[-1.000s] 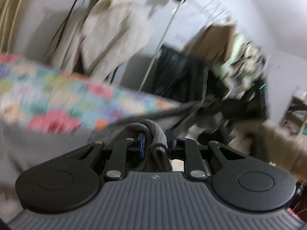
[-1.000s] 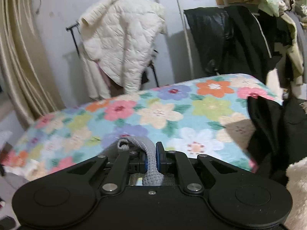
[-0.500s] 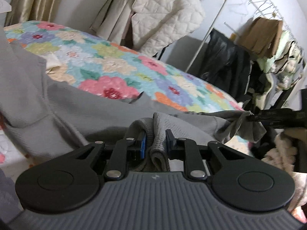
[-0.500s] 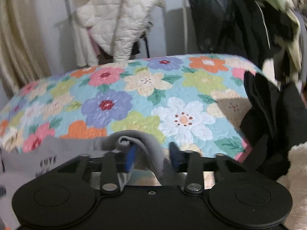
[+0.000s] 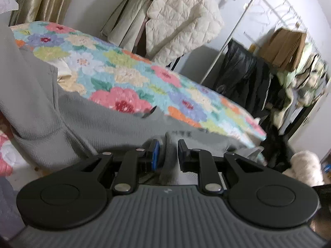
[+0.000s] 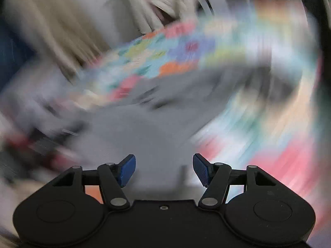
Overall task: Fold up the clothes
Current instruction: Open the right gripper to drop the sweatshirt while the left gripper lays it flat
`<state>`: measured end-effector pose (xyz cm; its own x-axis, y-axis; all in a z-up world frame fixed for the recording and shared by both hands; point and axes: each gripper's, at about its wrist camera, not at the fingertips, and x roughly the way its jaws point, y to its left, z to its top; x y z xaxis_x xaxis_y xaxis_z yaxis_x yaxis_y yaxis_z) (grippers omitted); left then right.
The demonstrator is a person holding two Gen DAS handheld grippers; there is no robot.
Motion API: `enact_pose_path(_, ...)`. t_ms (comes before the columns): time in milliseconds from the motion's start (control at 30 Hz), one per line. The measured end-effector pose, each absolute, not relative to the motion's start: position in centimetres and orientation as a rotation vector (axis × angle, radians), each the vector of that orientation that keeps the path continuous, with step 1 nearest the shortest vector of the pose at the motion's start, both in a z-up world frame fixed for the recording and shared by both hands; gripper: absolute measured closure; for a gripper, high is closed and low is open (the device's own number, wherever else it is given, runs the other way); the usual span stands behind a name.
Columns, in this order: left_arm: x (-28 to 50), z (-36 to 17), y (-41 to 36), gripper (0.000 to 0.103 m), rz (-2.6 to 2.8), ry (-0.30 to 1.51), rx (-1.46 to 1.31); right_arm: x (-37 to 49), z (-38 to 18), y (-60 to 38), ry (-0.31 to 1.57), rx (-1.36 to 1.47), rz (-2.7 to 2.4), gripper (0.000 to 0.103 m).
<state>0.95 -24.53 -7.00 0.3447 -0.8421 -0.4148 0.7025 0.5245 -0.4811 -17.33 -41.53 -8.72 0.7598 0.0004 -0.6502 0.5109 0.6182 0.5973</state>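
The left gripper point(image 5: 167, 152) has its jaws drawn close, and a fold of the grey garment point(image 5: 86, 124) stands between them; the blue pad of one finger point(image 5: 155, 155) sits right against the cloth, but on the other side a thin gap seems to remain, so I cannot tell whether the pinch is firm. The right gripper point(image 6: 164, 170) has its jaws spread wide, with nothing between them, and the grey garment point(image 6: 149, 128) lies just in front of its blue pads point(image 6: 127, 170).

From the left gripper the grey garment spreads forward and to the left over the near edge of the bed. It is a ribbed knit cloth with some small dark print, which is too blurred to read. One part of it rises up at the far left of the garment.

Beyond the garment lies the floral quilt point(image 5: 132, 76), which covers the bed. Behind the quilt a cream quilted jacket point(image 5: 182, 18) hangs on a stand before the white wall. To the right of the jacket there is a clothes rack point(image 5: 258, 66) with dark coats and a brown garment.

The right wrist view is strongly blurred; only the quilt's point(image 6: 186, 47) colours and the grey cloth can be recognised there.
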Motion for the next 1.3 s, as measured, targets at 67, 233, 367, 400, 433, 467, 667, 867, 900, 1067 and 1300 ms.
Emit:
enact_pose_path(67, 1.1, -6.2, -24.0, 0.084, -1.025, 0.662, -0.258, -19.1, -9.1, -40.7, 0.531, 1.145, -0.190, 0.036)
enact_pose_path(233, 0.8, -5.9, -24.0, 0.084, -1.018, 0.658, -0.183, -19.2, -5.9, -38.5, 0.746, 0.929, -0.278, 0.036)
enact_pose_path(367, 1.7, -6.7, -23.8, 0.084, -0.998, 0.723, -0.171, -23.6, -2.6, -37.2, 0.707, 0.991, -0.309, 0.036)
enact_pose_path(400, 1.9, -6.9, -23.8, 0.084, -0.994, 0.739, -0.169, -24.7, -1.8, -36.9, 0.695, 1.005, -0.318, 0.036)
enact_pose_path(433, 2.1, -7.0, -23.7, 0.084, -0.993, 0.747, -0.165, -25.7, -1.2, -36.6, 0.712, 0.980, -0.340, 0.036)
enact_pose_path(467, 2.2, -7.0, -23.6, 0.084, -0.987, 0.758, -0.156, -26.5, -0.8, -36.3, 0.741, 0.940, -0.369, 0.036)
enact_pose_path(667, 2.2, -8.1, -24.0, 0.073, -1.029, 0.876, -0.106, -24.4, -4.6, -35.0, 0.896, 0.628, -0.484, 0.033)
enact_pose_path(867, 1.6, -9.3, -24.9, 0.061, -1.027, 0.891, -0.086, -18.0, -12.3, -35.1, 0.895, 0.559, -0.415, 0.033)
enact_pose_path(900, 1.6, -9.5, -25.0, 0.061, -1.021, 0.898, -0.092, -17.5, -13.1, -35.4, 0.887, 0.573, -0.417, 0.033)
enact_pose_path(1067, 2.6, -10.8, -24.6, 0.056, -0.999, 0.944, -0.174, -16.5, -14.4, -36.2, 0.875, 0.561, -0.363, 0.031)
enact_pose_path(1300, 2.6, -11.2, -25.3, 0.056, -0.998, 0.940, -0.163, -15.7, -15.1, -36.8, 0.882, 0.497, -0.246, 0.080)
